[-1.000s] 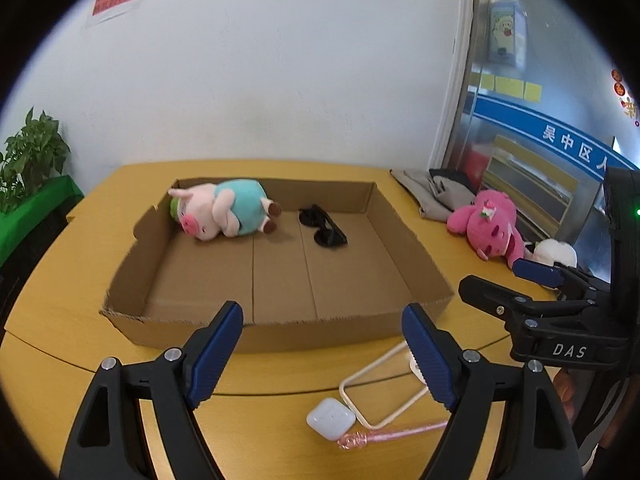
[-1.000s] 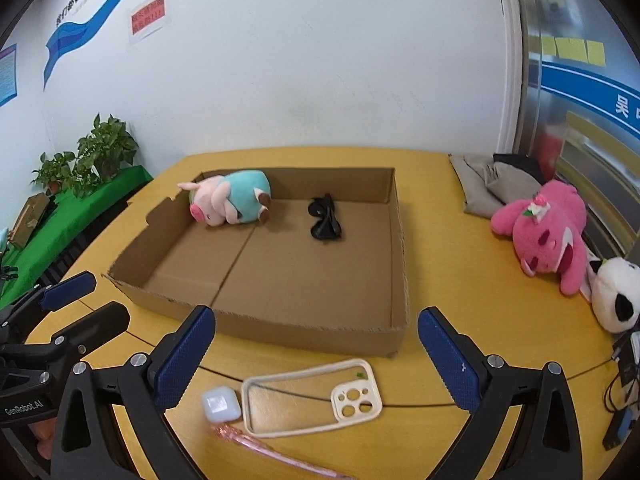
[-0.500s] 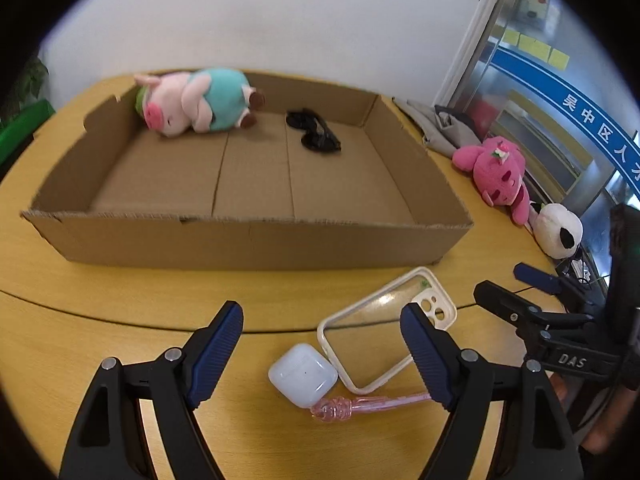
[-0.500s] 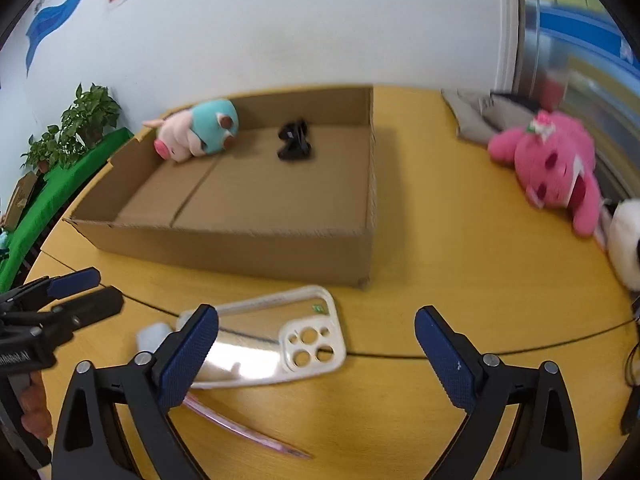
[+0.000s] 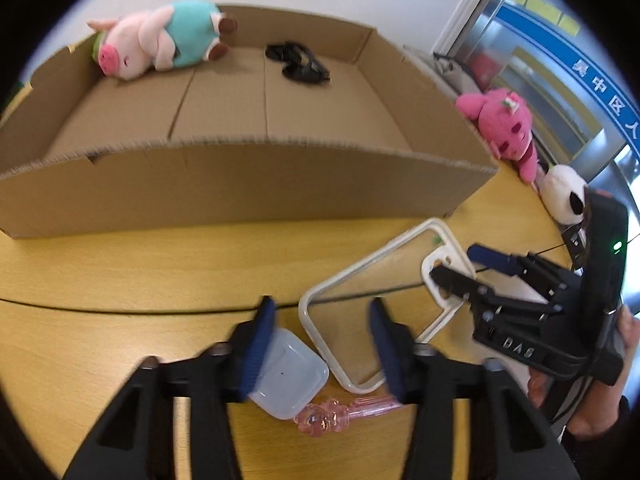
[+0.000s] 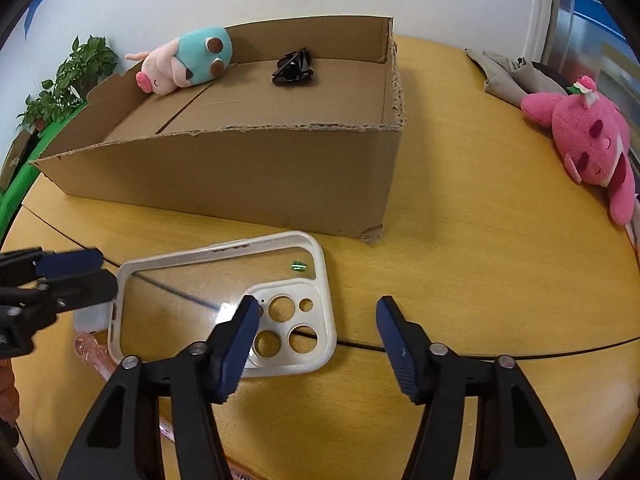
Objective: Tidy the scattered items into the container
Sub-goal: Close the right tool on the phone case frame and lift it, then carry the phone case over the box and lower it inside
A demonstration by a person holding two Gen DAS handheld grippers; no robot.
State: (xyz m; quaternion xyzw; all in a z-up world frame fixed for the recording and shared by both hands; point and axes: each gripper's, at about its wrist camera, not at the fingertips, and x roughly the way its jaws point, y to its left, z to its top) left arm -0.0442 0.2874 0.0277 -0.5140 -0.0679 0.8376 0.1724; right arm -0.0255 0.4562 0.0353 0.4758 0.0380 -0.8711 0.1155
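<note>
Straddling earbud case [image 5: 287, 380], left gripper [image 5: 322, 344] half open, contact unclear; right gripper [image 6: 316, 338] wide, empty, over phone case [image 6: 224, 300].

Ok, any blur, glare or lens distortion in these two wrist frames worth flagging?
Left wrist view: motion blur softens the left gripper, and the cardboard box front wall bows upward from fisheye distortion. Right wrist view: sharper overall, with a bright glare spot on the clear phone case beside the right gripper. Both views are vignetted black at the corners.
</note>
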